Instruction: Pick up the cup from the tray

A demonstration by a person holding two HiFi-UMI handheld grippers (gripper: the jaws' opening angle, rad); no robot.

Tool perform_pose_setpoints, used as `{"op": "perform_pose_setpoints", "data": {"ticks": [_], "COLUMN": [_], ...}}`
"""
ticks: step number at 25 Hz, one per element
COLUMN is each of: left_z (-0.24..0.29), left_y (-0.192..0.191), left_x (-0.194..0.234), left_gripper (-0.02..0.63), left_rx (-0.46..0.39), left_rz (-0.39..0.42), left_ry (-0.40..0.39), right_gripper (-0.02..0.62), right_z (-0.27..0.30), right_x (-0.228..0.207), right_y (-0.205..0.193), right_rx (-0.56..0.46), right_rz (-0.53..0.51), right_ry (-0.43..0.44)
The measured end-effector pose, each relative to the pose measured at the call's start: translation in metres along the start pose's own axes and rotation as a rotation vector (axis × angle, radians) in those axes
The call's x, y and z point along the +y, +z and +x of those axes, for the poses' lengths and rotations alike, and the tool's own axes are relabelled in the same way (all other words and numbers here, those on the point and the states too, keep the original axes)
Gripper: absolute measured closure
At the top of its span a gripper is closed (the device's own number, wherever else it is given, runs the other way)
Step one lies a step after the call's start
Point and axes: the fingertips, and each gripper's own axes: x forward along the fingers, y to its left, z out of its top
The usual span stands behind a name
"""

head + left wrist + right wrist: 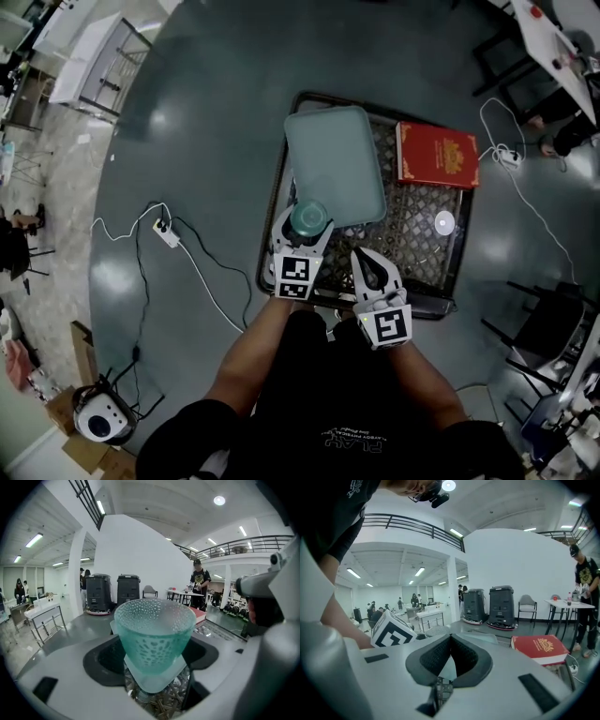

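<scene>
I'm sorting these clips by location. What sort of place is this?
Probably a big open lab or workshop hall, not a home: a mezzanine railing runs high up, people stand at tables, and strip lights hang overhead.

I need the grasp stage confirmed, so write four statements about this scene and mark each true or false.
1. The left gripper holds the teal dimpled cup between its jaws. True.
2. The right gripper has its jaws wide apart. False: its jaws are together, with nothing between them.
3. In the head view, the red book lies to the right of the teal tray, at the far right corner of the dark woven tray. True.
4. The cup lies tipped on its side. False: it is upright, mouth up, in the left gripper.
</scene>
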Motion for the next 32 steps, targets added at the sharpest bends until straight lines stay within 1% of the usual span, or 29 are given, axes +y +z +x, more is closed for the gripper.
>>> {"op": "perform_pose_setpoints", "data": {"ticks": [4,6,12,17,20,26,32], "left_z": [-0.023,-0.038,-0.080,-0.102,-0.111,-0.127,-0.137], "left_y": [0.024,0.035,0.063,0.071,0.075,0.090,0.090], "left_x": [0.001,0.000,-0.006,-0.016,-0.021,-0.013,-0.014], "left_gripper": [0.239,0.240,0.240,0.239,0.240,0.239,0.239], "left_rx": [-0.036,-0.049,-0.082,-0.089,-0.099,-0.128,-0.132], "left_rz": [-0.004,-0.002,-0.001,-0.018,-0.007,0.009,0.008], "left_ry": [0.029,0.041,0.077,0.098,0.107,0.142,0.160], "right_gripper": [0.588,0.588,0.588,0.588,0.588,0.588,0.588], "right_z": [0.000,-0.003,-0.008,-0.011,-0.013,-0.016,-0.017], "right_x": [-0.005,-0.006,-0.007,-0.005,-0.002,0.002,0.003], "right_y": [0.012,0.013,0.030,0.047,0.054,0.068,0.074], "right_rx": [-0.029,-0.013,-0.034,-0.077,-0.090,-0.124,-0.146], "right_rz": [-0.020,-0.025,-0.044,-0.073,-0.100,-0.120,-0.129], "right_ry": [0.022,0.030,0.025,0.026,0.041,0.061,0.070]}}
